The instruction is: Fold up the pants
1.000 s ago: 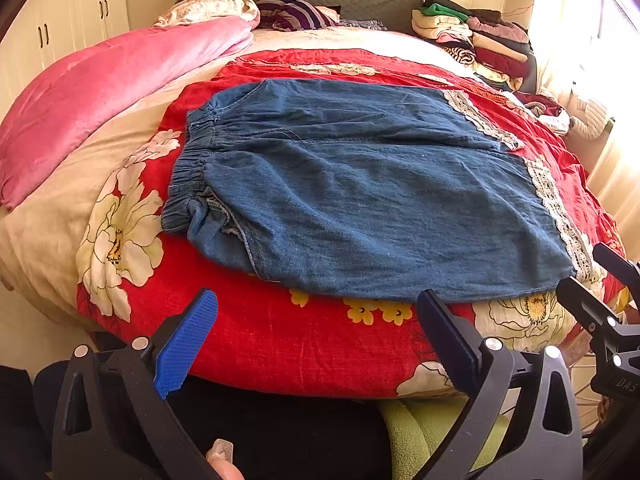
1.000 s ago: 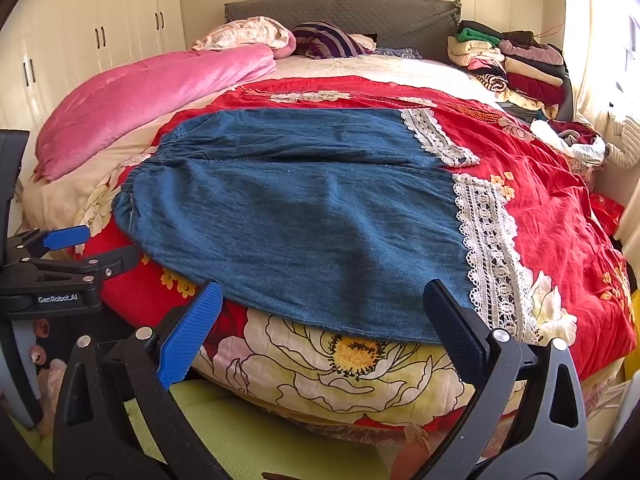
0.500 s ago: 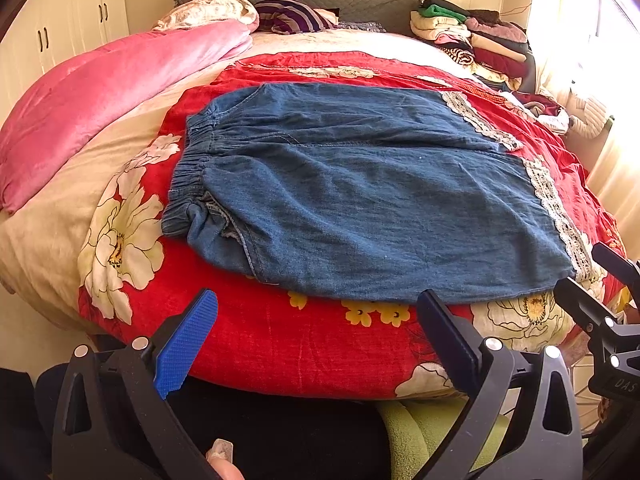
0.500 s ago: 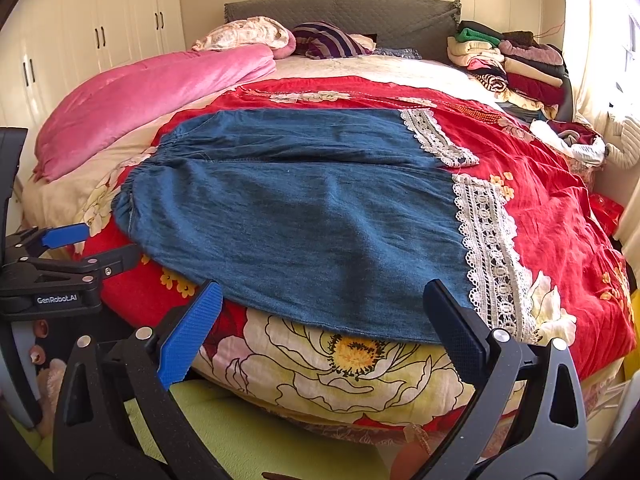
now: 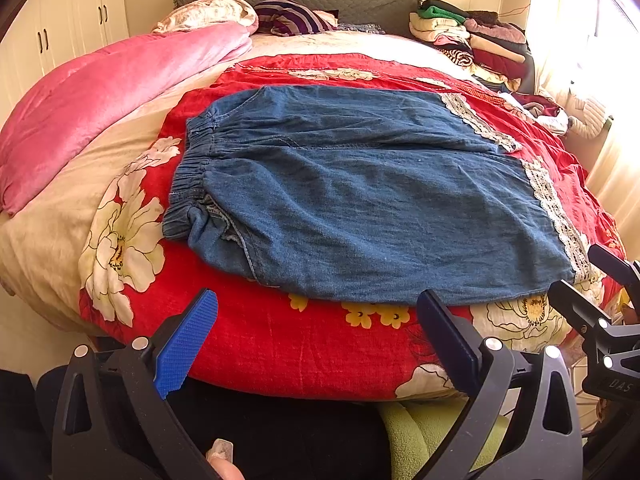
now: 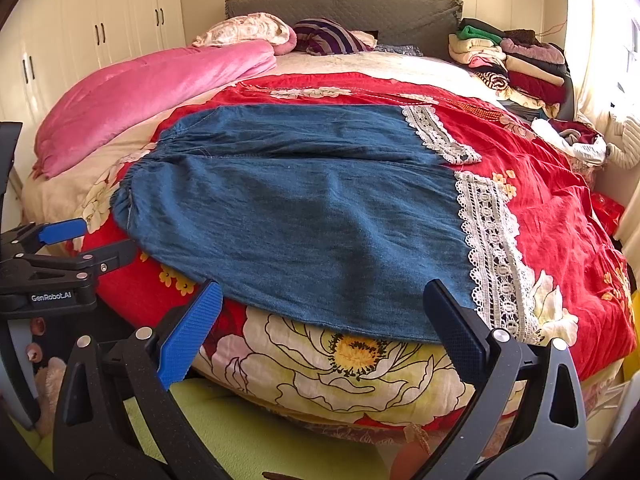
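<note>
Pants lie flat across the bed's near edge; left gripper and right gripper hover spread wide, empty.

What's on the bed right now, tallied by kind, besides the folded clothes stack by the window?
Denim pants, spread flat: 1
Red floral bedspread: 1
Pink quilt: 1
Striped pillow: 1
Floral pillow: 1
Total: 5
Both the left gripper and the right gripper are open and hold nothing.
</note>
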### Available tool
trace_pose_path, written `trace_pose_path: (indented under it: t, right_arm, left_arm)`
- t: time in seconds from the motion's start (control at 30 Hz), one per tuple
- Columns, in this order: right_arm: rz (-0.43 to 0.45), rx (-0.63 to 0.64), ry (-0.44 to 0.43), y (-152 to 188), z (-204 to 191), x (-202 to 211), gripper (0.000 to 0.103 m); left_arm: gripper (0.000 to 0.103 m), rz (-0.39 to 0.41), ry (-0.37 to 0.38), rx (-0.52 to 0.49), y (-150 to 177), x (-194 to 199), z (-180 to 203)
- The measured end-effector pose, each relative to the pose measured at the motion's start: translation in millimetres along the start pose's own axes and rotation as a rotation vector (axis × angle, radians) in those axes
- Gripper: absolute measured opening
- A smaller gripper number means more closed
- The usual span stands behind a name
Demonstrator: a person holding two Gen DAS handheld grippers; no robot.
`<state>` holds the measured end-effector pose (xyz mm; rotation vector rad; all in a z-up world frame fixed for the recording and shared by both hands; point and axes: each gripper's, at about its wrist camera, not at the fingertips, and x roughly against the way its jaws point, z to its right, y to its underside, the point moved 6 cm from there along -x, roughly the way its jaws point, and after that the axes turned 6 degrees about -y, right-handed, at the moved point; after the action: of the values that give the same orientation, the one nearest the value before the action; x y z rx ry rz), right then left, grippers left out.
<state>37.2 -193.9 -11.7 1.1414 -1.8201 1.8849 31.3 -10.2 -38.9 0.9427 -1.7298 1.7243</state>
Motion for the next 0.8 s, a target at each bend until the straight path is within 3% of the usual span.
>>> trace_pose_path:
  t: [0.37, 0.7, 0.8]
  right_arm:
    - [-0.008, 0.000, -0.032, -13.5, 2.1, -11.8, 0.095]
    - [0.027, 0.069, -0.057, -74.5, -11.0, -36.5, 0.095]
    - [0.019, 0.082, -0.102, -94.3, -19.7, -49.1, 0.095]
  left_arm:
    - [0.099, 0.009, -0.007, 0.015, -11.9, -3.8, -8.7]
    - [0.099, 0.031, -0.028, 0.058, -45.1, -14.4, -36.7]
    - [0.099, 0.035, -0.039, 0.092, -58.2, -20.5, -54.5]
